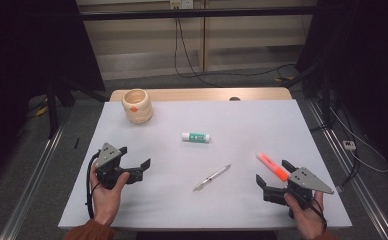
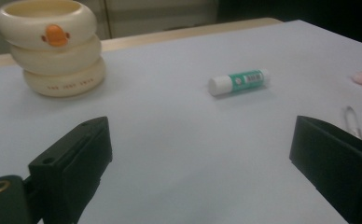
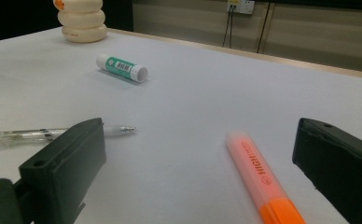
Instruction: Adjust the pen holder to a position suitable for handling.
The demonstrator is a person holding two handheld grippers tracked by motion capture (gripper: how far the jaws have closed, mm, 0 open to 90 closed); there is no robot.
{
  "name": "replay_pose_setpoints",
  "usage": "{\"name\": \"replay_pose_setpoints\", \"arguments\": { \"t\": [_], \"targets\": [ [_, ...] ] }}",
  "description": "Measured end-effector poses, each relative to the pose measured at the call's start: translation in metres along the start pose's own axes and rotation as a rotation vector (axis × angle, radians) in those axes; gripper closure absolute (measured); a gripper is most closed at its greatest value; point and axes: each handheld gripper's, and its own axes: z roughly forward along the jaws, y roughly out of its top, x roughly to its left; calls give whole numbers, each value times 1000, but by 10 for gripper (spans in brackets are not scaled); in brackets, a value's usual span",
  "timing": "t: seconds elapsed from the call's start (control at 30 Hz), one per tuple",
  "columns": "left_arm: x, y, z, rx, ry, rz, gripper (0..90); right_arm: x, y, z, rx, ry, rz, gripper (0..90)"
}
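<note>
Dark curtains and trailing cables ring a pale tabletop (image 1: 147, 200), and both hands sit low at its near edge. Left tongs (image 1: 133, 161) are spread wide, nothing between the jaws, bare surface under them. Well ahead of them and off to their right lies the glue stick (image 1: 197, 137), on its side; further ahead, toward the far left corner, stands the stacked-ring pot (image 1: 137, 105) with its little orange duck mark. Over to the right tongs (image 1: 273, 173), also wide open and holding nothing. Here is the one to watch: the highlighter (image 1: 272, 166) lies flat right between those jaws, orange cap nearest the hand, pale barrel pointing away. In the right gripper view it runs up the gap, closer to the far jaw than the near one, touching neither as far as I can tell. A clear pen (image 1: 212, 177) lies just off to the left of these tongs. My read: nothing is gathered yet. The grab on the highlighter is lined up but not made, so the closing, lifting and placing all lie ahead.
</note>
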Motion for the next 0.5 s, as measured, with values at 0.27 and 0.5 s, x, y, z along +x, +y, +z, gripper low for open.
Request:
{"name": "replay_pose_setpoints", "arguments": {
  "t": [0.27,0.5],
  "targets": [
    [9,13,10,14,-62,7,58,0,0,0,-3,0,-2,28],
    [15,25,20,17,-75,37,55,0,0,0,-2,1,-2,27]
  ]
}}
